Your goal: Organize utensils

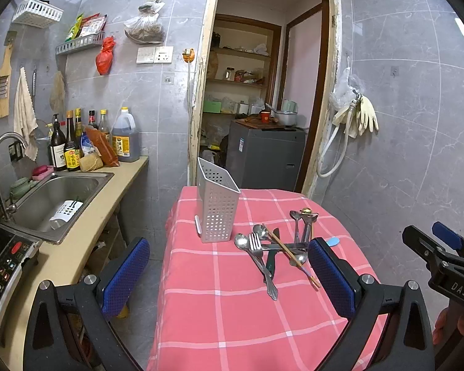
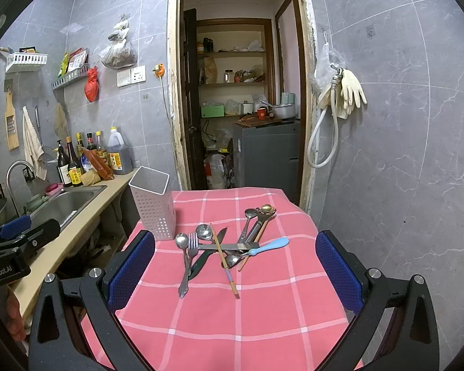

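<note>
A heap of utensils lies on the table with the pink checked cloth: spoons, a fork, knives, chopsticks and a light blue handle. A white perforated holder stands upright left of the heap, with nothing showing above its rim. My left gripper hovers open at the table's near edge, short of the heap. My right gripper hangs open too, nothing between its blue pads.
A counter with a steel sink, bottles and a stove panel runs along the left. An open doorway lies behind the table. The tiled wall on the right carries hanging gloves and a hose.
</note>
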`<control>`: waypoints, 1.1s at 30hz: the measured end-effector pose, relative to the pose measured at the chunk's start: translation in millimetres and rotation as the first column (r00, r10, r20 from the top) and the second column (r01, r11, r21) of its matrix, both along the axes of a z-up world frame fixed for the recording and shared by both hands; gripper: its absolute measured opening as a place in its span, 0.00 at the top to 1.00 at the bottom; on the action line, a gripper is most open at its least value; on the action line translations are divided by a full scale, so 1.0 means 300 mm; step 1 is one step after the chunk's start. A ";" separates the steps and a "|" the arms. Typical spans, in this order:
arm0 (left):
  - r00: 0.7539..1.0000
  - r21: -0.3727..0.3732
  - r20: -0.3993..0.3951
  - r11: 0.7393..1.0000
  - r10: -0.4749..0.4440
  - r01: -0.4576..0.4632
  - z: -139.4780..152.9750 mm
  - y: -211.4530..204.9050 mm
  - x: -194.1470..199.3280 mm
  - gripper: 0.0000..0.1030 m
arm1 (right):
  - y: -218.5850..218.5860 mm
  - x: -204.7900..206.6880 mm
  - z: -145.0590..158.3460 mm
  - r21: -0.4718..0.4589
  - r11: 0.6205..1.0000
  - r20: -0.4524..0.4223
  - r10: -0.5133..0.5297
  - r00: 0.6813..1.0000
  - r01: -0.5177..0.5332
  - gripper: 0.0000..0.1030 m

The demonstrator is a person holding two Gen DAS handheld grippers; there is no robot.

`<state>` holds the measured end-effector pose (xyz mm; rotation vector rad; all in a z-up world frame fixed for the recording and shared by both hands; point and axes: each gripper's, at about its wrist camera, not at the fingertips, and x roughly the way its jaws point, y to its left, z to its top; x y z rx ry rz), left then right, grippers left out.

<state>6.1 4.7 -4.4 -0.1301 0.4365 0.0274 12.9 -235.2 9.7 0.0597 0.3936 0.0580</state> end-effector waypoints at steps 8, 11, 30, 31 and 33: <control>1.000 0.001 -0.003 1.000 -0.003 0.003 0.000 -0.003 0.004 0.00 | -0.001 -0.002 0.000 -0.001 1.000 -0.002 -0.001 1.000 0.001 0.01; 1.000 0.000 -0.002 1.000 -0.003 0.003 0.004 -0.004 0.001 0.00 | -0.002 -0.004 0.001 -0.001 1.000 -0.001 -0.002 1.000 0.002 0.01; 1.000 0.002 -0.004 1.000 -0.006 0.006 -0.002 -0.005 0.001 0.00 | 0.001 -0.002 -0.006 0.000 1.000 -0.003 0.000 1.000 0.000 0.01; 1.000 0.002 -0.003 1.000 -0.006 0.006 -0.002 -0.005 0.001 0.00 | 0.001 -0.002 -0.005 0.000 1.000 -0.003 0.000 1.000 0.000 0.01; 1.000 0.002 -0.004 1.000 -0.006 0.006 -0.002 -0.006 0.001 0.00 | 0.000 0.000 -0.004 0.000 1.000 -0.004 0.001 1.000 -0.001 0.01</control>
